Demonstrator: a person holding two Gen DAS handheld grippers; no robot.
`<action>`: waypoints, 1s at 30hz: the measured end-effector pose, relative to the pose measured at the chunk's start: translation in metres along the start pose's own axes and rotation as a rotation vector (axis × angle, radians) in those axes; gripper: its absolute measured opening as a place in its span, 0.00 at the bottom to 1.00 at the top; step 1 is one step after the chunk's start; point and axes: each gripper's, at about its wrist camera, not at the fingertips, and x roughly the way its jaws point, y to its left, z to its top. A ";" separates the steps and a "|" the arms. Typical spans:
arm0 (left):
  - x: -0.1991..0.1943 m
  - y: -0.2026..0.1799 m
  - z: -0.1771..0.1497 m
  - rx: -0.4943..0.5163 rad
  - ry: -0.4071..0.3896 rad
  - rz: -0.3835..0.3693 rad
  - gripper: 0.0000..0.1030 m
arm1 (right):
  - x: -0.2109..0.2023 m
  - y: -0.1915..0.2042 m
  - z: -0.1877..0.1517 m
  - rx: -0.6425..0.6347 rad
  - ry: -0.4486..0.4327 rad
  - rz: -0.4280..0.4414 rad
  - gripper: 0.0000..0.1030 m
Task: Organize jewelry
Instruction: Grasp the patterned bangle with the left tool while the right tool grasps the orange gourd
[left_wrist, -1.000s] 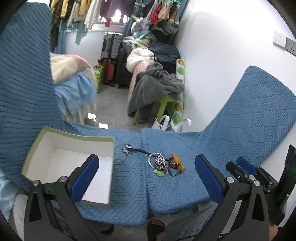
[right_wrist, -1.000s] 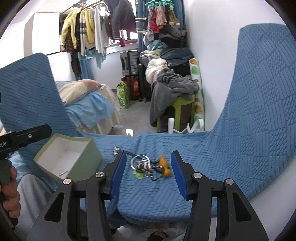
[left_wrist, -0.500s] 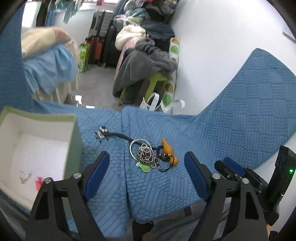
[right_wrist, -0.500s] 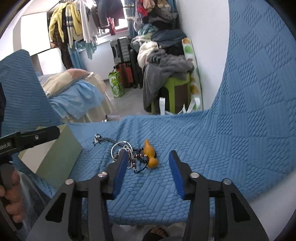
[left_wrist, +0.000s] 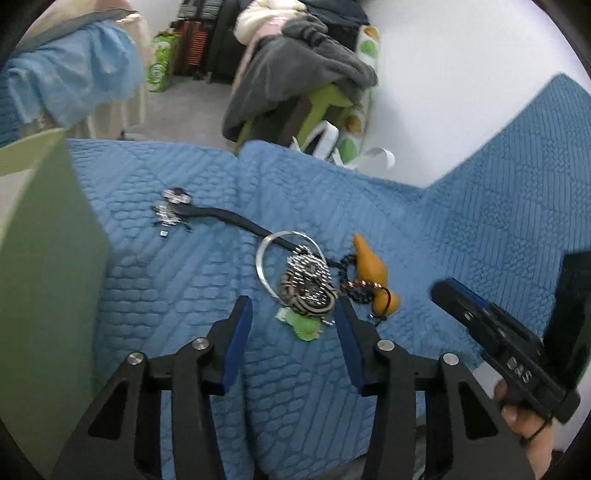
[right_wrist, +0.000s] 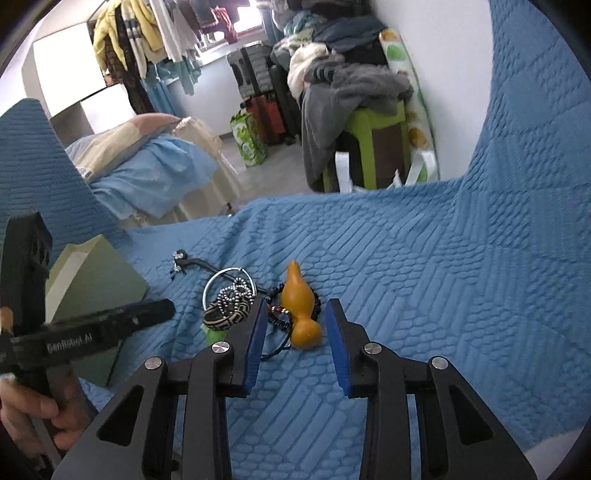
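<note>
A tangle of jewelry lies on the blue quilted cloth (left_wrist: 184, 295): a silver bangle (left_wrist: 263, 254), a black-and-white woven bracelet (left_wrist: 308, 284), a small green piece (left_wrist: 304, 324), dark beads (left_wrist: 360, 286), an orange gourd pendant (left_wrist: 371, 275) and a black cord with a silver charm (left_wrist: 173, 210). My left gripper (left_wrist: 293, 315) is open, its fingers either side of the green piece and woven bracelet. My right gripper (right_wrist: 295, 317) is open around the orange gourd pendant (right_wrist: 301, 306). The green box (right_wrist: 92, 291) stands at the left.
The green box's wall (left_wrist: 44, 277) fills the left of the left wrist view. The cloth rises at the right (right_wrist: 535, 184) and ends at a far edge. Beyond lie a bed (right_wrist: 147, 173), a clothes-piled stool (right_wrist: 362, 110) and suitcases (right_wrist: 258, 74).
Both grippers have moved forward and down to the jewelry pile. The left gripper's fingers have narrowed around the bracelet end; the right now frames the orange gourd.
</note>
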 end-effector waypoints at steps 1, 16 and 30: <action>0.004 -0.003 -0.001 0.011 0.009 -0.002 0.45 | 0.005 -0.001 0.000 -0.001 0.011 0.003 0.29; 0.036 -0.016 0.000 0.089 0.039 0.019 0.45 | 0.061 -0.004 0.016 -0.029 0.103 0.010 0.30; 0.048 -0.024 0.000 0.157 -0.015 0.094 0.36 | 0.060 -0.012 0.019 0.011 0.109 0.026 0.26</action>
